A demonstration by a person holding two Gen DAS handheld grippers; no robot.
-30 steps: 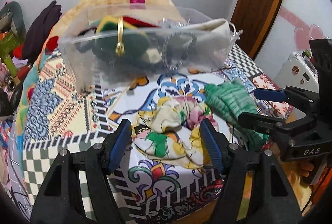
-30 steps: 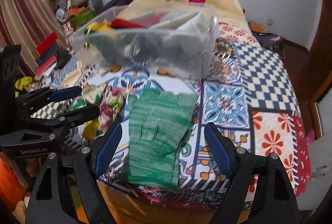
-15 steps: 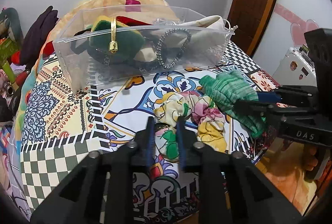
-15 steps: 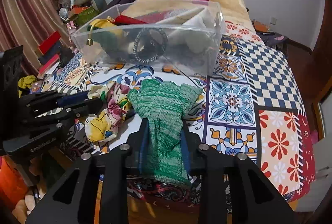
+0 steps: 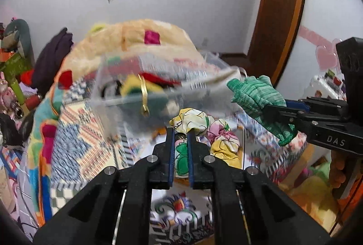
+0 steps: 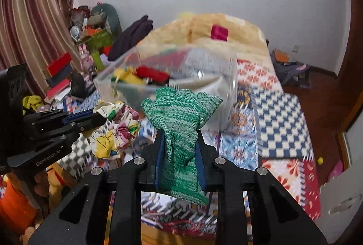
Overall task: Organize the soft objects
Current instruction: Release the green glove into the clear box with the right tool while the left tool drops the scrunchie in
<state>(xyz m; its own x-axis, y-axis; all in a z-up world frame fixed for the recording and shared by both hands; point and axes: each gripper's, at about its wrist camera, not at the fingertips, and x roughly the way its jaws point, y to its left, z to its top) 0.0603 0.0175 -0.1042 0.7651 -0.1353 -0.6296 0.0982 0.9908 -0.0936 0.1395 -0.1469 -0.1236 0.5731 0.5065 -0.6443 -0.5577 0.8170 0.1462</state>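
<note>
My left gripper (image 5: 180,134) is shut on a floral cloth (image 5: 195,120), yellow, pink and green, lifted above the patterned bedspread (image 5: 74,138). It also shows in the right wrist view (image 6: 113,129), held by the left gripper (image 6: 99,114). My right gripper (image 6: 179,131) is shut on a green knit glove (image 6: 179,113), also raised; the glove shows in the left wrist view (image 5: 256,95) in the right gripper (image 5: 270,109). A clear plastic bin (image 5: 109,95) with soft items and a gold ring stands just beyond both, blurred (image 6: 226,90).
A yellow blanket heap (image 6: 204,25) lies behind the bin. Clutter, books and toys (image 6: 59,79) stand along the left wall by the curtain. A wooden door (image 5: 279,9) is at the right. The bed edge is right below the grippers.
Both grippers closed on their cloths a half second ago and have since lifted them off the bed, toward the bin. The view has tilted upward.
</note>
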